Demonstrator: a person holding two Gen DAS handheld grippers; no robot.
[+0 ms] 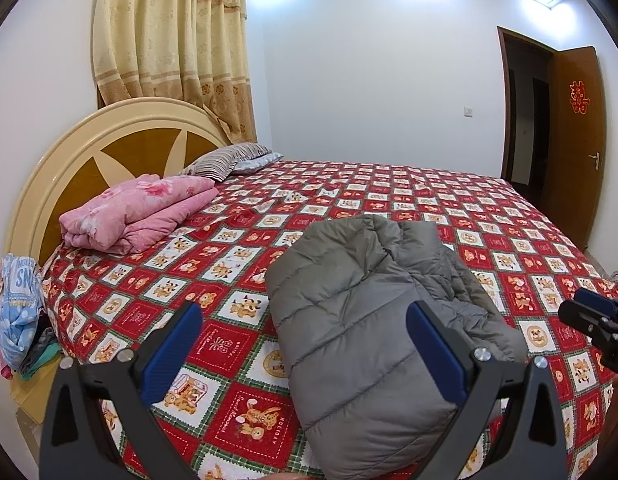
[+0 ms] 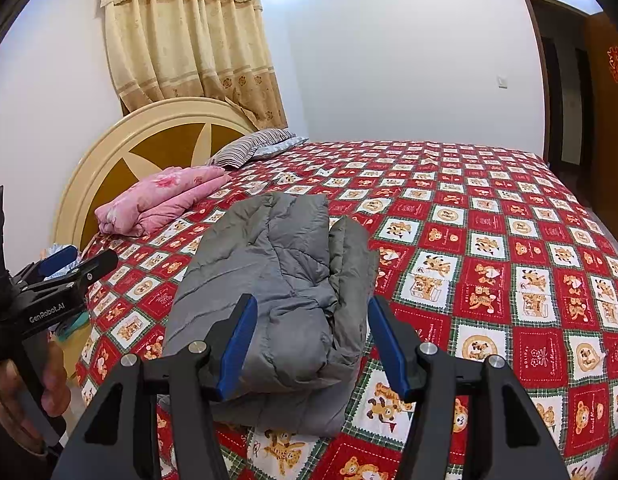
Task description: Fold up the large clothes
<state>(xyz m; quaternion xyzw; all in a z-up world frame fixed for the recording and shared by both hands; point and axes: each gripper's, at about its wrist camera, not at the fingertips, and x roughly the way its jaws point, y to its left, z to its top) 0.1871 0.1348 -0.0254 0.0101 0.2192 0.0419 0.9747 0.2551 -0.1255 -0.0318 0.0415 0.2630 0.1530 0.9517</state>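
on the bedspread (image 2: 489, 216), folded grey jacket (image 2: 277, 300); both tongs (image 1: 305, 330) (image 2: 311, 336) spread.

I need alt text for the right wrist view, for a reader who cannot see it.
A folded grey puffer jacket lies on a red patterned bedspread, just ahead of the open right gripper, which holds nothing. The left gripper shows at the left edge, and a folded pink quilt lies near the headboard.

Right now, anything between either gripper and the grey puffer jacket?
Nothing visible. The grey puffer jacket lies folded on the bedspread, directly ahead of the open right gripper and open left gripper. The pink quilt sits off by the headboard, out of the path.
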